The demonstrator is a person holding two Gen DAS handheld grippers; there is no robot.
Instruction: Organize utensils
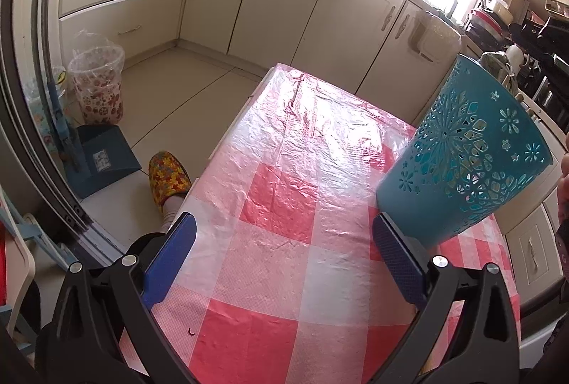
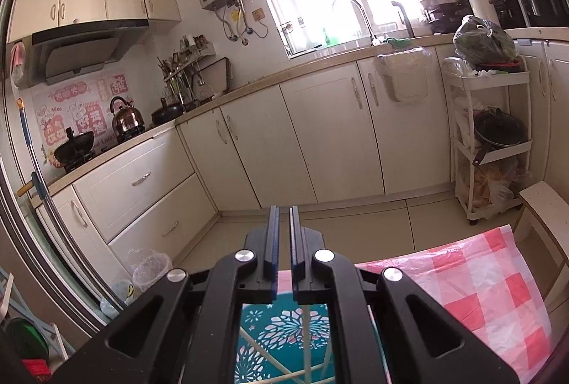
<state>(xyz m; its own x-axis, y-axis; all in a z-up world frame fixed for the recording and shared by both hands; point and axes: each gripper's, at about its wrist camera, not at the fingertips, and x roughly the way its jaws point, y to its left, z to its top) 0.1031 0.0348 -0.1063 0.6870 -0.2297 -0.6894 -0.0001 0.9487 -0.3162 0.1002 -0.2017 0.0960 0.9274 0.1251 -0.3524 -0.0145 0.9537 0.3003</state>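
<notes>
A teal perforated utensil holder (image 1: 466,153) stands on the pink checked tablecloth (image 1: 284,206) at the right of the left wrist view, with wooden stick ends showing at its top. My left gripper (image 1: 284,259) is open and empty, its right finger (image 1: 398,256) just beside the holder's base. My right gripper (image 2: 283,241) is shut with nothing between its pads, raised above the holder (image 2: 284,337), whose inside with pale chopsticks shows below it.
Cream kitchen cabinets (image 2: 320,135) run along the far side. A patterned bin (image 1: 97,81), a blue dustpan (image 1: 103,160) and a slippered foot (image 1: 167,177) are on the floor left of the table. A white shelf cart (image 2: 490,142) stands at the right.
</notes>
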